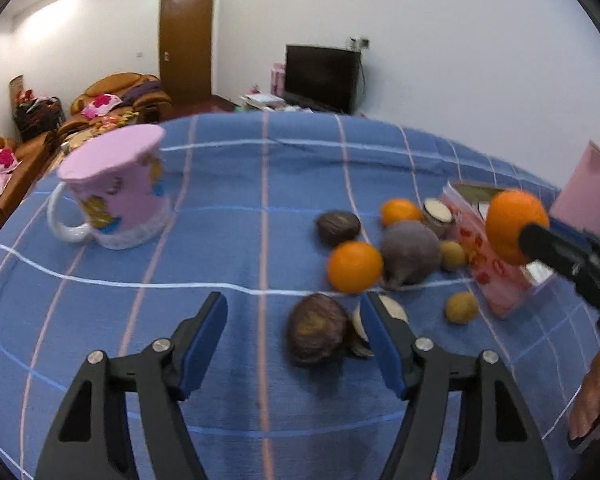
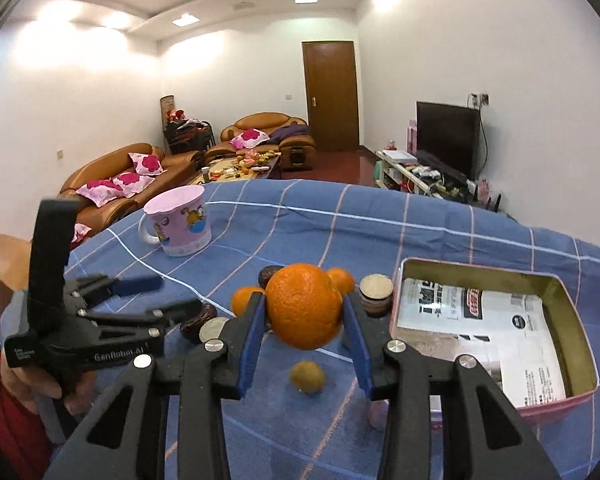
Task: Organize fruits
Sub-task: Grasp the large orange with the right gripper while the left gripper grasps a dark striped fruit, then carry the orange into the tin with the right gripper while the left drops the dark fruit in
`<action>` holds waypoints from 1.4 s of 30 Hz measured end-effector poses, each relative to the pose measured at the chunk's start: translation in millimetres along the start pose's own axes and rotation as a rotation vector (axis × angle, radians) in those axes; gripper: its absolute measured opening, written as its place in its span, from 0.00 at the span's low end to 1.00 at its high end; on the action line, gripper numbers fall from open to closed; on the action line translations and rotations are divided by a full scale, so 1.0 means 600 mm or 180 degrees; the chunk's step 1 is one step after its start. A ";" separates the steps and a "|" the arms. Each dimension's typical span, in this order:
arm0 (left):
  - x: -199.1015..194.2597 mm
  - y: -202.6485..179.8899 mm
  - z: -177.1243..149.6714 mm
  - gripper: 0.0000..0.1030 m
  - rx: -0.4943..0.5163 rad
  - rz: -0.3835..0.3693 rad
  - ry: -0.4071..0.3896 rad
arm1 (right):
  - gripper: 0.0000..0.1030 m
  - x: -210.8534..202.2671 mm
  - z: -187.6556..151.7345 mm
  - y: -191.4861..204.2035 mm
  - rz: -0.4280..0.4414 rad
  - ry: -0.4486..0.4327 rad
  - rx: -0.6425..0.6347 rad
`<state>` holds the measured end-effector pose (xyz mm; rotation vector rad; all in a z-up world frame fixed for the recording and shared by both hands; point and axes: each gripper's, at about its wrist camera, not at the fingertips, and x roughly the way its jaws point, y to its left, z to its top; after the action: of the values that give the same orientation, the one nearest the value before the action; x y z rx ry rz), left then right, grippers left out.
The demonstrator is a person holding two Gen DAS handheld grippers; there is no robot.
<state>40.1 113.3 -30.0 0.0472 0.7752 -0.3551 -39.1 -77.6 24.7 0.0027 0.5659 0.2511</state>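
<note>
L tongs (image 1: pixel 294 312) spread wide, low over table, R tongs (image 2: pixel 305 312) clamped on orange (image 2: pixel 304 306), raised

Both grippers are black plastic with triangular cutouts in the arms and round silver screws at the pivots. Left gripper (image 1: pixel 294 312) has blue pads (image 1: pixel 206 344) lining the inner finger faces; right gripper (image 2: pixel 305 312) has the same blue pads (image 2: pixel 252 344). White "GenRobot-AI" lettering sits on the left gripper body in the right wrist view. Left hand (image 2: pixel 40 384) shows bare skin and a red sleeve (image 2: pixel 4 420). Right hand (image 1: pixel 592 400) shows bare skin.
</note>
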 end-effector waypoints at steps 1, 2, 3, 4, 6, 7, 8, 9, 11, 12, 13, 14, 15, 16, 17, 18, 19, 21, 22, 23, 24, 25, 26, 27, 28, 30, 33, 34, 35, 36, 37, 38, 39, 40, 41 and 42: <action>0.001 -0.001 0.001 0.68 -0.0026 -0.0007 0.0002 | 0.40 -0.001 0.001 -0.002 0.0018 0.0007 0.0031; 0.003 0.001 0.002 0.69 -0.0089 -0.0041 0.0009 | 0.40 -0.002 0.002 -0.005 0.0039 0.0012 0.0062; 0.006 0.007 0.002 0.70 -0.0190 -0.0074 0.0040 | 0.40 -0.004 0.002 -0.006 0.0057 0.0011 0.0082; 0.008 0.016 0.002 0.72 -0.0305 -0.0115 0.0063 | 0.40 -0.006 0.002 -0.007 0.0063 0.0004 0.0093; 0.012 0.038 0.001 0.71 -0.0523 -0.0069 0.0114 | 0.40 -0.010 0.002 -0.007 0.0052 -0.0010 0.0097; 0.013 0.047 0.000 0.67 -0.0600 -0.0028 0.0124 | 0.40 -0.011 0.002 -0.008 0.0048 -0.0010 0.0102; 0.013 0.063 -0.001 0.63 -0.0727 0.0053 0.0156 | 0.40 -0.011 0.002 -0.009 0.0046 -0.0009 0.0118; 0.011 0.074 -0.006 0.61 -0.0855 0.0064 0.0152 | 0.40 -0.011 0.002 -0.012 0.0051 -0.0001 0.0137; 0.009 0.095 -0.011 0.61 -0.1064 0.0056 0.0165 | 0.40 -0.011 0.001 -0.018 0.0073 0.0018 0.0187; 0.012 0.095 -0.012 0.61 -0.1079 0.0068 0.0172 | 0.40 -0.010 0.002 -0.021 0.0081 0.0023 0.0215; 0.015 0.094 -0.012 0.61 -0.1052 0.0076 0.0178 | 0.40 -0.011 0.002 -0.023 0.0091 0.0026 0.0233; 0.017 0.086 -0.011 0.61 -0.0988 0.0110 0.0189 | 0.40 -0.011 0.002 -0.024 0.0093 0.0026 0.0242; 0.023 0.070 -0.009 0.61 -0.0827 0.0225 0.0211 | 0.40 -0.011 0.002 -0.024 0.0088 0.0022 0.0237; 0.030 0.058 -0.008 0.59 -0.0708 0.0337 0.0249 | 0.40 -0.011 0.002 -0.023 0.0080 0.0014 0.0226; 0.037 0.045 -0.006 0.59 -0.0589 0.0452 0.0312 | 0.40 -0.012 0.002 -0.022 0.0068 0.0005 0.0211; 0.040 0.040 -0.004 0.59 -0.0549 0.0435 0.0320 | 0.40 -0.013 0.001 -0.021 0.0066 0.0003 0.0203; 0.041 0.038 -0.004 0.59 -0.0540 0.0423 0.0322 | 0.40 -0.013 0.001 -0.020 0.0072 0.0002 0.0205; 0.037 0.045 -0.004 0.48 -0.0603 0.0419 0.0298 | 0.40 -0.013 0.002 -0.021 0.0086 0.0003 0.0214; 0.035 0.050 -0.005 0.36 -0.0646 0.0394 0.0282 | 0.40 -0.013 0.001 -0.021 0.0084 0.0002 0.0217; 0.033 0.055 -0.007 0.36 -0.0704 0.0367 0.0267 | 0.40 -0.013 0.001 -0.021 0.0081 -0.0001 0.0218; 0.031 0.059 -0.009 0.36 -0.0729 0.0338 0.0257 | 0.40 -0.013 0.001 -0.022 0.0078 -0.0004 0.0218; 0.031 0.059 -0.009 0.36 -0.0734 0.0334 0.0253 | 0.40 -0.013 0.001 -0.022 0.0073 -0.0008 0.0221; 0.030 0.059 -0.010 0.36 -0.0730 0.0347 0.0244 | 0.40 -0.014 0.002 -0.023 0.0067 -0.0017 0.0226; 0.024 0.062 -0.013 0.36 -0.0738 0.0362 0.0205 | 0.40 -0.016 0.003 -0.025 0.0062 -0.0029 0.0234; 0.017 0.066 -0.014 0.36 -0.0766 0.0357 0.0140 | 0.40 -0.018 0.004 -0.027 0.0059 -0.0048 0.0242; -0.009 0.071 -0.015 0.36 -0.0812 0.0380 -0.0139 | 0.40 -0.026 0.007 -0.032 0.0045 -0.0098 0.0249; -0.042 0.056 -0.009 0.36 -0.0737 0.0534 -0.0532 | 0.40 -0.042 0.013 -0.045 -0.0069 -0.0218 0.0248; -0.048 0.049 -0.009 0.36 -0.0718 0.0541 -0.0602 | 0.40 -0.049 0.015 -0.054 -0.0120 -0.0266 0.0266; -0.054 0.043 -0.008 0.36 -0.0706 0.0530 -0.0658 | 0.40 -0.053 0.015 -0.061 -0.0146 -0.0290 0.0287; -0.059 0.032 -0.008 0.36 -0.0685 0.0501 -0.0714 | 0.40 -0.058 0.015 -0.072 -0.0181 -0.0313 0.0316; -0.061 0.023 -0.008 0.36 -0.0652 0.0492 -0.0739 | 0.40 -0.062 0.014 -0.085 -0.0233 -0.0331 0.0347; -0.061 0.010 -0.002 0.36 -0.0612 0.0495 -0.0758 | 0.40 -0.065 0.013 -0.094 -0.0270 -0.0338 0.0365; -0.060 -0.009 0.003 0.36 -0.0532 0.0511 -0.0787 | 0.40 -0.068 0.011 -0.108 -0.0319 -0.0340 0.0390; -0.062 -0.019 0.004 0.36 -0.0477 0.0518 -0.0807 | 0.40 -0.069 0.010 -0.118 -0.0352 -0.0337 0.0410; -0.063 -0.035 0.007 0.36 -0.0414 0.0514 -0.0832 | 0.40 -0.071 0.008 -0.131 -0.0398 -0.0335 0.0436; -0.061 -0.049 0.010 0.36 -0.0381 0.0485 -0.0843 | 0.40 -0.074 0.005 -0.144 -0.0455 -0.0335 0.0452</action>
<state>10.3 95.4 2.1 -0.0524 0.5254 -0.1650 -53.5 -171.8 44.8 0.1120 0.4758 0.0708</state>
